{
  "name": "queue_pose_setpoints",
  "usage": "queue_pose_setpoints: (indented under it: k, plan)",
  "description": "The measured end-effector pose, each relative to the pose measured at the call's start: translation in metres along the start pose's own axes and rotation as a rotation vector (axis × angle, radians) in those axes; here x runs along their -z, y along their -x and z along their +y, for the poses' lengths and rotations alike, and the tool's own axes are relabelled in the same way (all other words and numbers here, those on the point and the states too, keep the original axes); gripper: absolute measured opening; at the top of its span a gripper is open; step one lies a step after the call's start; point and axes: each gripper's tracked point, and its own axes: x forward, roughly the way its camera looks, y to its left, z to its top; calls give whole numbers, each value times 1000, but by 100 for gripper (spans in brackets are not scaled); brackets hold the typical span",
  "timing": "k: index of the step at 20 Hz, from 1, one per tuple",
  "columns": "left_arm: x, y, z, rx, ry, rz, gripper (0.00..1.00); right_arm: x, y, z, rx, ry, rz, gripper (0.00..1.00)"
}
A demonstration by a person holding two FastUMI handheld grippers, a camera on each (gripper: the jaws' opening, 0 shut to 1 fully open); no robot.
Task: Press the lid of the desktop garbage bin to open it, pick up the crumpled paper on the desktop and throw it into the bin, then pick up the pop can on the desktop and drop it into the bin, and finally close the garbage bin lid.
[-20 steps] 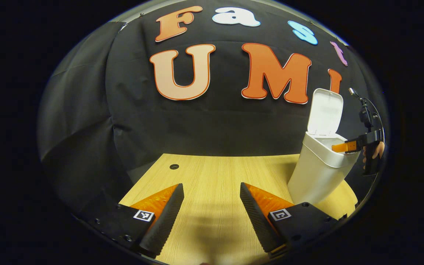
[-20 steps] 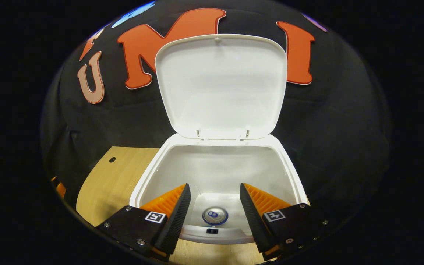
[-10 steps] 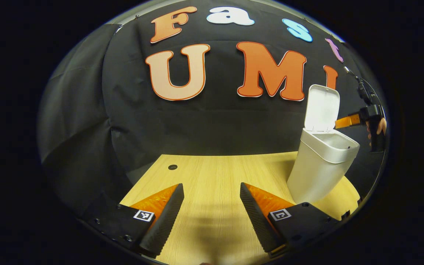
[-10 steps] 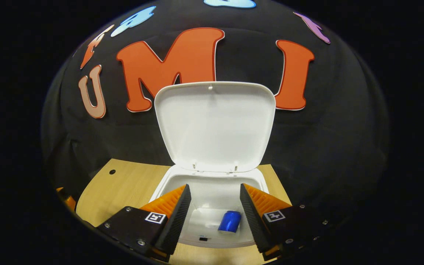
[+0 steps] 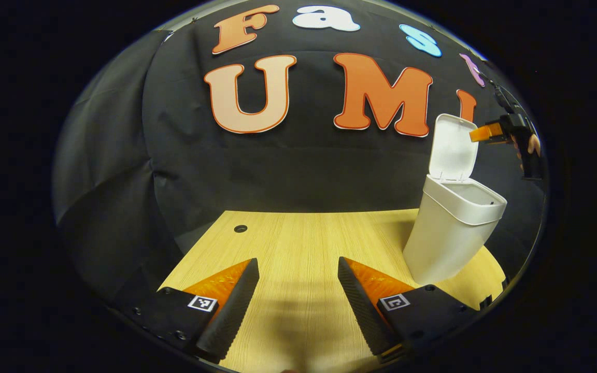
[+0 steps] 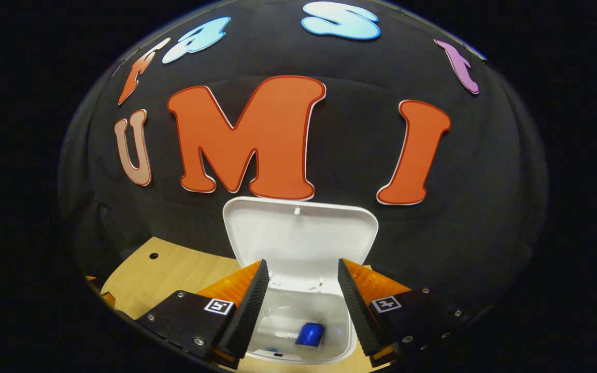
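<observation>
Our right gripper (image 6: 298, 305), fingers apart, looks into the smooth white bin (image 6: 298, 321) at the blue can (image 6: 309, 334); possibly paper beside it. Our left gripper (image 5: 298, 305), also apart, sees the lid (image 5: 451, 147) upright.

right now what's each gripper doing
left gripper: open, holding nothing, over the table.
right gripper: open, holding nothing, above the open bin.

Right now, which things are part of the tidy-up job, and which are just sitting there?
Part of the job:
- white garbage bin
- its lid, standing open
- blue pop can, lying inside the bin
- right tongs, open above the bin
- left tongs, open over the desk

Just there:
- wooden desk
- small round hole in the desk
</observation>
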Motion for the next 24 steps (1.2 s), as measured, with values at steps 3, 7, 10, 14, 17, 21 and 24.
queue_pose_setpoints:
  k: [3,7,10,14,17,21,24]
  plan:
    - [3,-3,5,-10,10,11,98,-23,-5,-2,16,4,-29,82]
    - [8,-2,9,-15,14,29,98,-55,-12,0,15,-28,-87,82]
    - [12,-3,10,-24,15,41,98,-74,-21,-2,22,-42,-122,82]
    - [14,-4,11,-32,2,54,98,-85,-39,-5,27,-77,-140,82]
    - [14,-4,12,-40,0,59,98,-81,-54,-6,32,-70,-116,82]
    - [16,-6,13,-53,9,62,98,-64,-61,1,24,-47,-66,82]
    - [15,-5,11,-41,7,61,98,-61,-53,2,12,-66,-65,81]
